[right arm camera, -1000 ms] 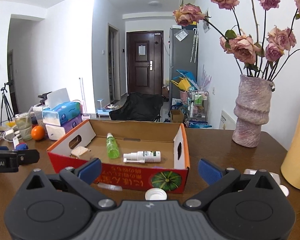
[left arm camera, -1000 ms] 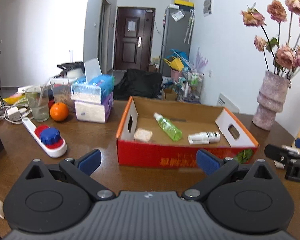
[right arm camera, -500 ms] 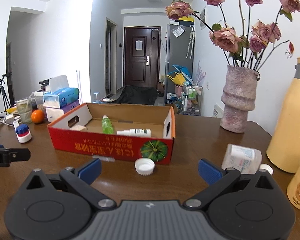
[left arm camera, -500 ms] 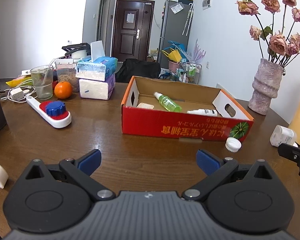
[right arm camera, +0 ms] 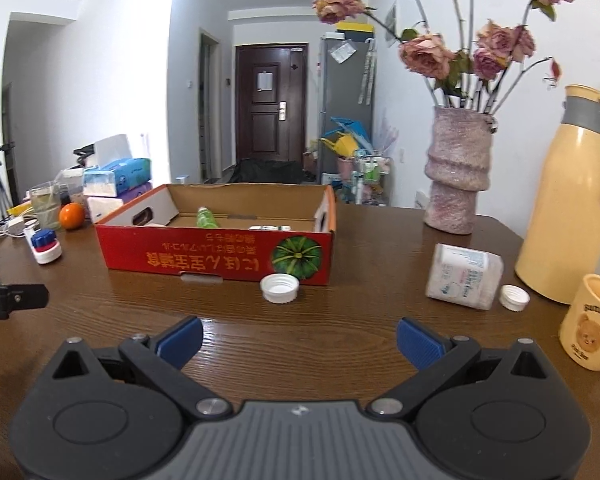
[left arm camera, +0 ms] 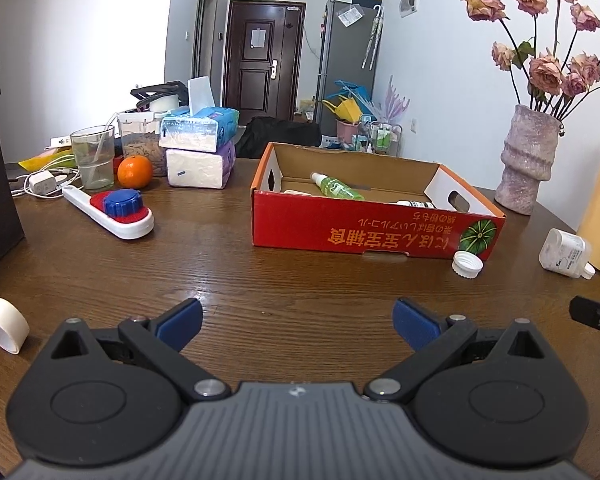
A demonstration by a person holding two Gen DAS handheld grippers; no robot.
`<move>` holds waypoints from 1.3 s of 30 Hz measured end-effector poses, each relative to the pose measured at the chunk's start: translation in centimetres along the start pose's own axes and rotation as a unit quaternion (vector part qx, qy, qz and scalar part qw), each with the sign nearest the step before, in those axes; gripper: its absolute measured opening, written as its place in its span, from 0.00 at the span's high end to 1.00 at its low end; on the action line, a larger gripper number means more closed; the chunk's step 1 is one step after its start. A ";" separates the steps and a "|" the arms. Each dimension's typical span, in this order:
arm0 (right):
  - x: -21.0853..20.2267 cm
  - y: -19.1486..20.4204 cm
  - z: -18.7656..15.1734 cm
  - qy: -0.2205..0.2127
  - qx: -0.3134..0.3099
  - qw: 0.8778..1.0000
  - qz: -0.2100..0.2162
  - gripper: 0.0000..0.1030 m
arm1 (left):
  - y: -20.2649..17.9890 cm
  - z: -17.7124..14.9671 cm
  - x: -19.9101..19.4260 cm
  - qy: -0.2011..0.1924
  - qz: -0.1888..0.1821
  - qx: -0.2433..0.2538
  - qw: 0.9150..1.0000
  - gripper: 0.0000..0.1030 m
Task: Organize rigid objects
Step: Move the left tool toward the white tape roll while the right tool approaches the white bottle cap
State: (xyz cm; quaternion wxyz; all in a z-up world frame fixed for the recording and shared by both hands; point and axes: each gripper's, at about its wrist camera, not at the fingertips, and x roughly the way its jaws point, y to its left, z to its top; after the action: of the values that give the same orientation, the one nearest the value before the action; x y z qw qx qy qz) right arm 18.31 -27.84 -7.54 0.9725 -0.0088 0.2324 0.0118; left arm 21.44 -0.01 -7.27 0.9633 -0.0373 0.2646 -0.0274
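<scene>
- left gripper (left arm camera: 296, 322) fingers wide apart, nothing between them, over bare wooden table (left arm camera: 260, 280)
- right gripper (right arm camera: 299, 338) fingers also spread wide, holding nothing, over the table well short of the box
- red cardboard box (right arm camera: 220, 256) open-topped, mid table; inside it a green spray bottle (left arm camera: 336, 189) lying down and a white spray bottle (left arm camera: 414, 203) on its side, plus a pale flat item at the left end, only partly seen
- white pill bottle (right arm camera: 464, 282) on its side on the table, right of the box, close to the yellow thermos (right arm camera: 572, 196)
- small white cap (right arm camera: 514, 297) just beside the pill bottle
- bigger white cap (right arm camera: 280, 288) open side up, just in front of the box's right corner
- white tape roll (left arm camera: 5, 325) on the table at far left
- bottle opener with blue cap (left arm camera: 114, 210) left of box; orange (left arm camera: 135, 171), glass, tissue packs behind it
- vase (right arm camera: 458, 172) with dried roses behind the pill bottle; bear mug (right arm camera: 592, 322) at right edge
</scene>
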 end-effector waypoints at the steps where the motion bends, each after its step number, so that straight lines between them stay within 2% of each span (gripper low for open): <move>1: -0.2 -0.1 -0.1 -0.001 0.002 1.000 -0.008 0.00 | 0.1 0.0 0.0 -0.001 -0.001 -0.002 1.000 0.00; 14: -1.0 -1.4 -0.6 0.002 0.015 0.999 -0.047 0.00 | 0.2 -0.6 -0.3 -0.002 -0.009 0.001 1.000 0.00; 27: 0.0 -4.2 -0.6 0.008 0.035 0.992 -0.120 0.00 | 0.9 -0.4 -0.3 -0.004 0.004 -0.012 1.000 0.00; 39: 1.6 -7.4 -0.4 0.014 0.033 0.987 -0.157 0.00 | 2.2 0.0 0.1 -0.003 0.025 -0.020 0.999 0.00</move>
State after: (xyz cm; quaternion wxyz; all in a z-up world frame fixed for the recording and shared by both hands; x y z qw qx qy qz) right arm 19.76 -35.22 -8.49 0.9588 -0.0135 0.2416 -0.1487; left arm 21.66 2.13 -7.49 0.9635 -0.0498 0.2630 0.0024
